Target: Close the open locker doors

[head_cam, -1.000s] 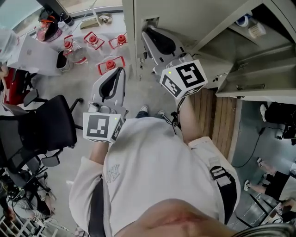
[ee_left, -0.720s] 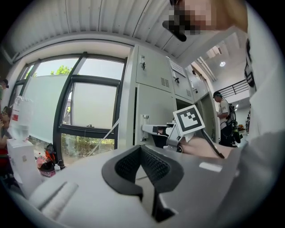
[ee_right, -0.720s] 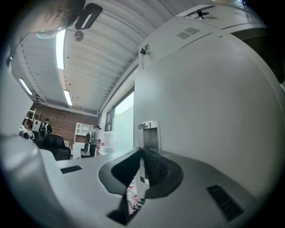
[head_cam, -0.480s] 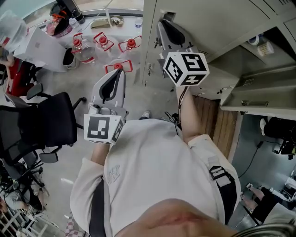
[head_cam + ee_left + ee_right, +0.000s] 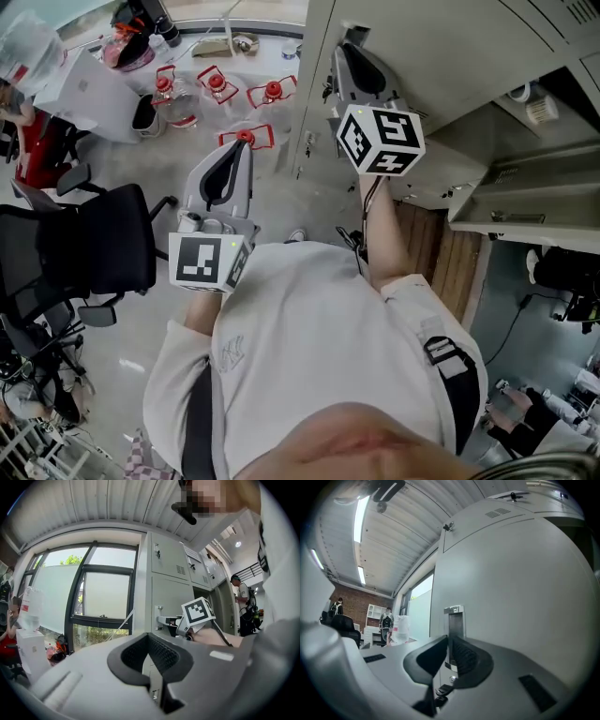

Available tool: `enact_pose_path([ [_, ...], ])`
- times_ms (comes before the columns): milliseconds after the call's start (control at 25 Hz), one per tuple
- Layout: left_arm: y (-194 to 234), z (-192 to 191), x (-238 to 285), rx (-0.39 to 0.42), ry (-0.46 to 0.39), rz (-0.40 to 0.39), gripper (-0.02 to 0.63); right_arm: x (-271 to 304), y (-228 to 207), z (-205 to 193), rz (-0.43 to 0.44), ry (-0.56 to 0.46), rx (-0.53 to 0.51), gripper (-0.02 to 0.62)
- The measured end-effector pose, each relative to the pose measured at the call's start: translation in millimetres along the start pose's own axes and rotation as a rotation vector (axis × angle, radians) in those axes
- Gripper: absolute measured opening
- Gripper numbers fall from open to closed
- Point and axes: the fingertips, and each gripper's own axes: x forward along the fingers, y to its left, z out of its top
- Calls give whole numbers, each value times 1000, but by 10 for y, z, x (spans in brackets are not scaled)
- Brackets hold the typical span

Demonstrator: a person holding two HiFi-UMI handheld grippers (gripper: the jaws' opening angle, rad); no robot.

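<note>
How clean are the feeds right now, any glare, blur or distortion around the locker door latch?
Head view: evenly lit and sharp, though the steep perspective slants the locker edges. Left gripper view: heavy fisheye, dark corners, window washed out bright. Right gripper view: the locker door bulges, the latch is crisp, the ceiling strip light flares.

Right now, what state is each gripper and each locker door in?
Left gripper: jaws shut, empty.
Right gripper: jaws shut, empty, up against the latch.
Near door: looks closed.
Doors further right: open.
</note>
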Motion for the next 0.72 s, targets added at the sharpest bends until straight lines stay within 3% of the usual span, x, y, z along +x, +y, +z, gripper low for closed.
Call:
enact_pose_path([
  [200, -43, 46, 14, -3, 5, -23, 2, -93, -62, -33, -25, 26, 3, 26],
  [400, -189, 54, 79, -1, 7, -54, 2, -492, -86, -6, -11, -11, 40, 26],
  [720, -788, 151, 317, -10, -4, -185, 2, -1412, -113, 9, -36, 1, 76, 23],
])
